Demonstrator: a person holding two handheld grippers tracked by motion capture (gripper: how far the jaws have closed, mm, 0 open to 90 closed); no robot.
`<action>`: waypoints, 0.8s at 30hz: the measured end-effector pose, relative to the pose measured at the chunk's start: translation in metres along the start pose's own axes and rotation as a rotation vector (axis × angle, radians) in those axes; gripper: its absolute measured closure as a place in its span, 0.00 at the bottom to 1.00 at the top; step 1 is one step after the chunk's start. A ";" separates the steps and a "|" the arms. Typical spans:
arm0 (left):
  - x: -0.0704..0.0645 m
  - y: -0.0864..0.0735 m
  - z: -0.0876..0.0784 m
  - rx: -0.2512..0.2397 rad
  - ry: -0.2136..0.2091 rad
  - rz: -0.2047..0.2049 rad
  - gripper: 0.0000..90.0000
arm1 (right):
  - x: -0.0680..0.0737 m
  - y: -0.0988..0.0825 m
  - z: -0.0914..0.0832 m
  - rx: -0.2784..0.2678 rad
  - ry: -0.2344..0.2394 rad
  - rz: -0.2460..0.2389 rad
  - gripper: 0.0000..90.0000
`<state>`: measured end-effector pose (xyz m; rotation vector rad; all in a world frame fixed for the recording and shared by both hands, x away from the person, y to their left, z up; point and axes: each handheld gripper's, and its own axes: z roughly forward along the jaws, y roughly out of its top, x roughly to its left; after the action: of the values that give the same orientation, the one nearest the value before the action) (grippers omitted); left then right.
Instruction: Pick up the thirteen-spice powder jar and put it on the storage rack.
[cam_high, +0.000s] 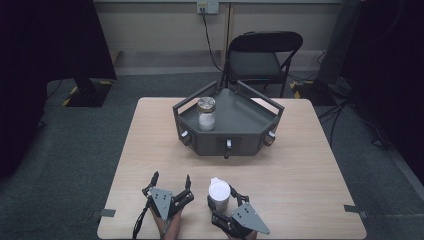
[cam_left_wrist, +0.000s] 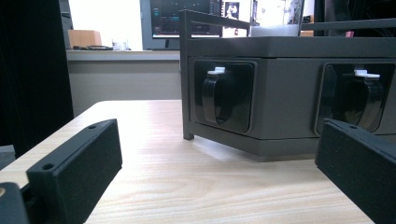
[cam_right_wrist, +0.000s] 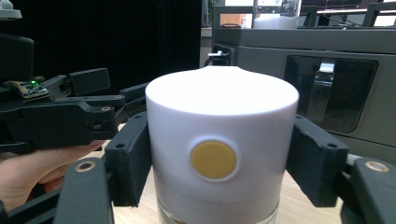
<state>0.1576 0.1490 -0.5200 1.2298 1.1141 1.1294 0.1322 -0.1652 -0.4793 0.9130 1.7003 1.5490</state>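
**At the near edge, a white-capped jar gripped**

On the pale wooden surface (cam_high: 300, 165) we see a dark grey tray (cam_high: 240, 125) set well back, a glass jar (cam_high: 206, 114) standing in it. Nearer us, our right hand-held gripper (cam_right_wrist: 219, 163) has its jaws pressed against both sides of the white-capped jar (cam_right_wrist: 222, 135), which stands upright. Just beside it, our left hand-held gripper (cam_high: 171, 187) rests spread wide, holding nothing.

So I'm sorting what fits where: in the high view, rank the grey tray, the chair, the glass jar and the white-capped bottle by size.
1. Grey tray
2. Chair, farther off, so it may really be bigger
3. Glass jar and white-capped bottle: alike; the bottle sits nearer, so unsure
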 end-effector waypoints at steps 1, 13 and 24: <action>0.000 0.000 0.000 0.000 0.000 0.000 0.00 | 0.000 0.000 0.000 0.000 0.001 -0.001 0.33; 0.000 0.000 0.000 0.000 0.000 0.000 0.00 | -0.005 0.005 0.000 0.014 0.033 -0.001 0.33; 0.000 0.000 0.000 0.000 0.000 0.000 0.00 | -0.005 0.008 -0.002 0.005 0.038 -0.021 0.33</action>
<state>0.1576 0.1490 -0.5200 1.2300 1.1137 1.1293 0.1338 -0.1703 -0.4713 0.8706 1.7360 1.5581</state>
